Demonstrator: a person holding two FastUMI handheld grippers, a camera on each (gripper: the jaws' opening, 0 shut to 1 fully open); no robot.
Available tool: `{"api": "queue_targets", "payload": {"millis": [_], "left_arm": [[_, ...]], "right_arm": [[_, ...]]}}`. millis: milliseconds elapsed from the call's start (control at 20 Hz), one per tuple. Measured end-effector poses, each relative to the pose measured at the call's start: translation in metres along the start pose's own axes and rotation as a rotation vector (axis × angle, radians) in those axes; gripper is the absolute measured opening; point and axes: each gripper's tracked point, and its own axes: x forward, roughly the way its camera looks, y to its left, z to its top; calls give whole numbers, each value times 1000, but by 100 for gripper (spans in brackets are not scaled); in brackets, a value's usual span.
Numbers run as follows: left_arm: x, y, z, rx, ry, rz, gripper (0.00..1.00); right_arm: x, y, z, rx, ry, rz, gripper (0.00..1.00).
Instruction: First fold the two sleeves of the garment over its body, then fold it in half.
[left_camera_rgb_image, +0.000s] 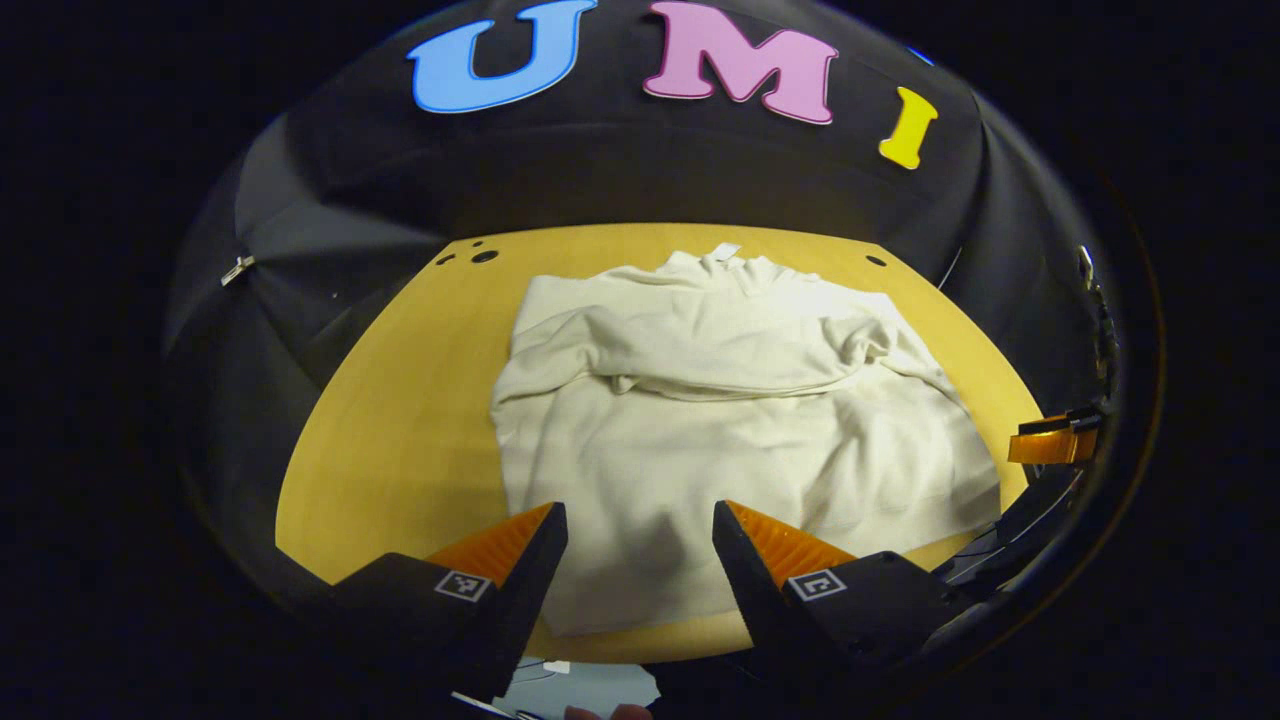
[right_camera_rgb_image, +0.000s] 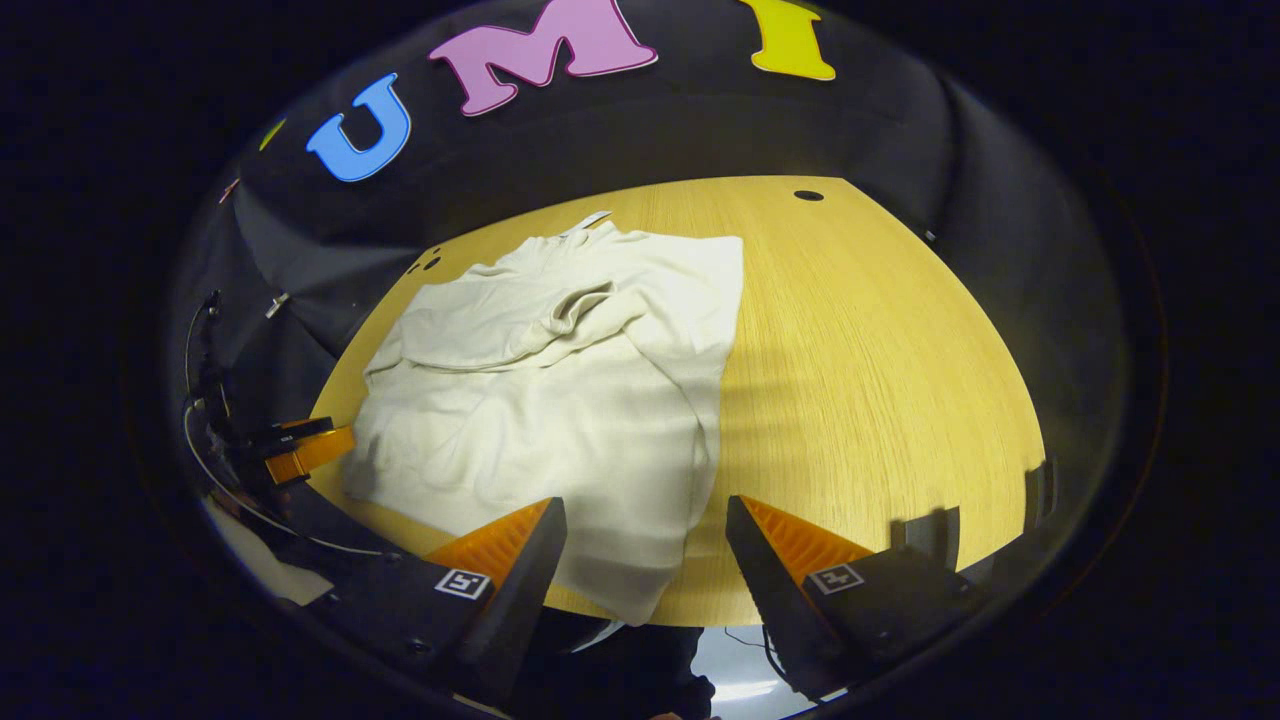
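Observation:
A cream long-sleeved garment (left_camera_rgb_image: 720, 420) lies flat on the wooden table (left_camera_rgb_image: 400, 420), collar at the far side, both sleeves folded across its chest (left_camera_rgb_image: 700, 345). My left gripper (left_camera_rgb_image: 640, 530) is open, hovering above the hem near the table's front edge, nothing between its fingers. In the right gripper view the same garment (right_camera_rgb_image: 560, 400) lies left of centre on the table (right_camera_rgb_image: 880, 350). My right gripper (right_camera_rgb_image: 645, 530) is open above the hem's right corner, which hangs slightly over the front edge. The left gripper (right_camera_rgb_image: 305, 445) shows at the far left of that view; the right gripper (left_camera_rgb_image: 1050, 440) shows at the far right of the left gripper view.
Bare tabletop stretches to the right of the garment (right_camera_rgb_image: 900, 400) and to its left (left_camera_rgb_image: 380, 450). Small holes (left_camera_rgb_image: 480, 256) mark the table's far corners. Black cloth wall surrounds the table. Cables (right_camera_rgb_image: 200, 400) hang by the left gripper.

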Motion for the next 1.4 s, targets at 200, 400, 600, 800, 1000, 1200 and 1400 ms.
{"api": "queue_targets", "payload": {"millis": [200,400,600,800,1000,1200,1400], "left_arm": [[0,19,-26,23,62,-1,92],[12,30,-41,24,117,10,92],[26,29,-55,25,176,12,92],[31,27,-56,38,196,17,92],[33,27,-61,8,220,4,92],[35,25,-58,-24,219,0,93],[41,-3,-50,90,203,-114,44]], "right_arm": [[2,0,-21,0,48,-48,99],[12,-5,-32,39,84,-92,99],[28,-6,-37,85,111,-103,99],[41,-5,-39,27,136,-118,99],[50,1,-42,-20,155,-123,99],[57,7,-45,-111,183,-147,97],[65,33,-43,-101,192,-42,62]]}}
